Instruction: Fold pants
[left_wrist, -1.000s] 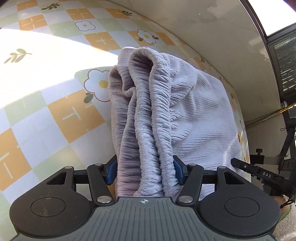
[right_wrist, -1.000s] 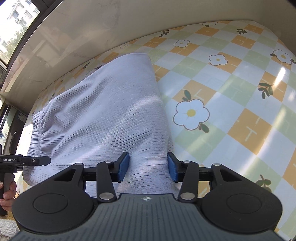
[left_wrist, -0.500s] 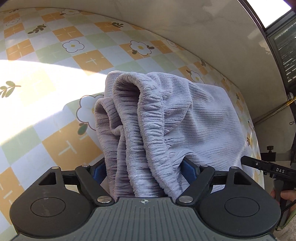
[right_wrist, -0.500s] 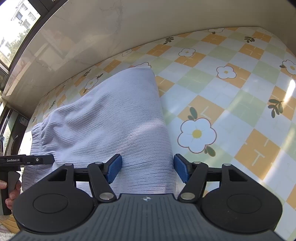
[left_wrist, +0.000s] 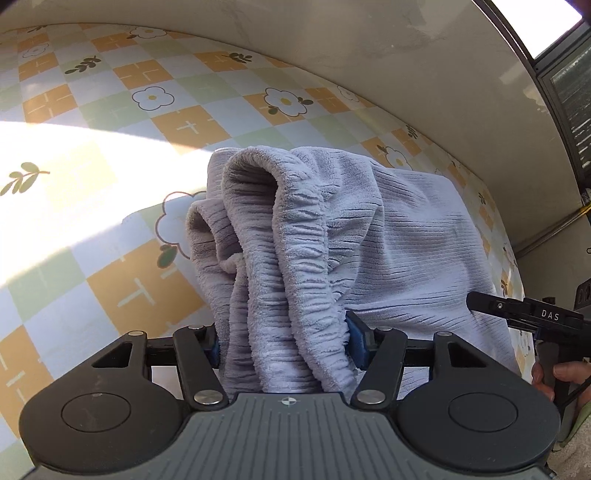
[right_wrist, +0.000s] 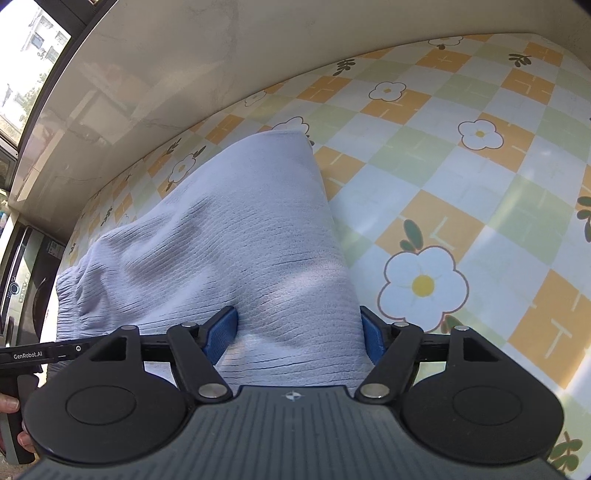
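Note:
Light lavender ribbed fleece pants (left_wrist: 399, 236) lie folded on a checkered flower-print tablecloth (left_wrist: 110, 229). In the left wrist view my left gripper (left_wrist: 282, 339) holds the bunched elastic waistband (left_wrist: 295, 236) between its blue pads, the cloth lifted toward the camera. In the right wrist view my right gripper (right_wrist: 299, 332) straddles the other end of the pants (right_wrist: 236, 229), blue pads on both sides of the thick fold. The waistband also shows at the left in that view (right_wrist: 70, 295). Each gripper's handle shows at the edge of the other's view.
A beige marble wall (right_wrist: 221, 55) runs along the back of the table. Windows sit at the upper corners (left_wrist: 569, 81). An appliance front (right_wrist: 22, 266) stands past the table's left end. Bright sunlight covers the cloth at left (left_wrist: 55, 177).
Both grippers opened wider around half a second ago, then narrowed onto the cloth again. Both views have pulled back, showing more tablecloth.

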